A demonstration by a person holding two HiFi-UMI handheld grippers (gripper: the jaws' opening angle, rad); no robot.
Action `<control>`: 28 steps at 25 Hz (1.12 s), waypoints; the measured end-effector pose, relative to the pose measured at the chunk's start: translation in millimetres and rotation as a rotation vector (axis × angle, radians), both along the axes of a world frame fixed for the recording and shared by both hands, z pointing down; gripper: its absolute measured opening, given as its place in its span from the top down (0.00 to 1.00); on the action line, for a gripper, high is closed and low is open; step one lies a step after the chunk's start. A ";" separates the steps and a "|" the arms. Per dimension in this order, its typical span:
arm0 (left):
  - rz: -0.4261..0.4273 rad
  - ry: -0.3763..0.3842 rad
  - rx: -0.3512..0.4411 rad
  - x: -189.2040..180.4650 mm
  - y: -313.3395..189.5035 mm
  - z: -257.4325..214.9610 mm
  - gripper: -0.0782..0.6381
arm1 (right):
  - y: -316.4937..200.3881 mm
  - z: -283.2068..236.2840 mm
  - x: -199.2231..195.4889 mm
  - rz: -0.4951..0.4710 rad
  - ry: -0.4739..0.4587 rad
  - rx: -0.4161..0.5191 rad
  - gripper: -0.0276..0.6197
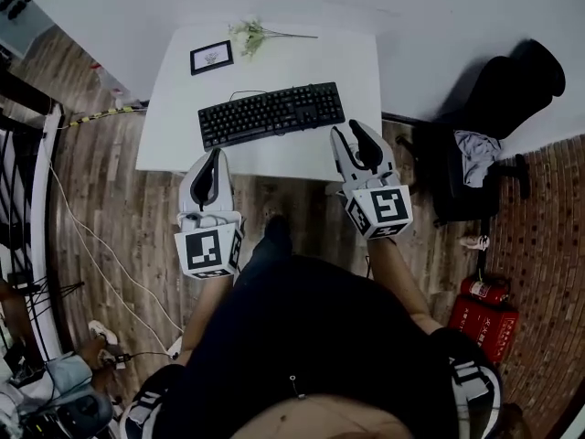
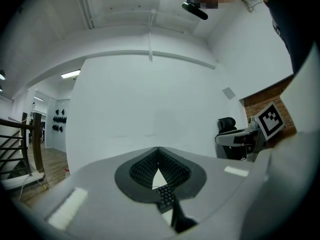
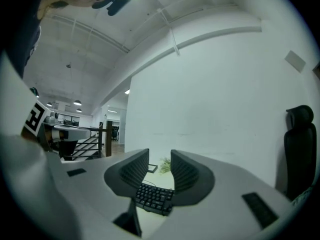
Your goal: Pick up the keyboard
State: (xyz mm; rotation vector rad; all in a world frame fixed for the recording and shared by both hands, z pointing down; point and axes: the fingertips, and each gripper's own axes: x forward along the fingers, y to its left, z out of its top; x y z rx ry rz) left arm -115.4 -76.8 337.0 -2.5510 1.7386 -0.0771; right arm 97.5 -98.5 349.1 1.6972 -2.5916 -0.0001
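The black corded keyboard [image 1: 271,113] lies flat and ungripped on the white rectangular tabletop [image 1: 302,58] ahead of both claws; risk: the left claw [image 1: 217,154], shut and empty, would shove rather than grasp it, leaving the half-open, empty right claw [image 1: 350,132] a lopsided lift.

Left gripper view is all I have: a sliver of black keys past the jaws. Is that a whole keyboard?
Observer: Yes, the head view shows a full black keyboard lying on a white table.
Operator: Anything else on it?
Observer: A framed picture and a sprig of flowers at the far edge.
Operator: And the other gripper?
Observer: The right gripper has its jaws apart, holding nothing.
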 end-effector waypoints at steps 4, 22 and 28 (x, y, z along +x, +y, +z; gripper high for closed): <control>0.009 0.001 -0.027 -17.4 -58.4 11.4 0.87 | -55.7 13.8 -14.2 0.010 0.015 -0.033 0.77; 0.024 -0.005 -0.182 -53.6 -179.6 80.4 0.87 | -163.7 76.5 -7.0 0.082 0.034 -0.199 0.77; 0.025 0.020 -0.235 -45.9 -186.8 94.6 0.87 | -168.5 108.2 12.8 0.096 0.058 -0.294 0.76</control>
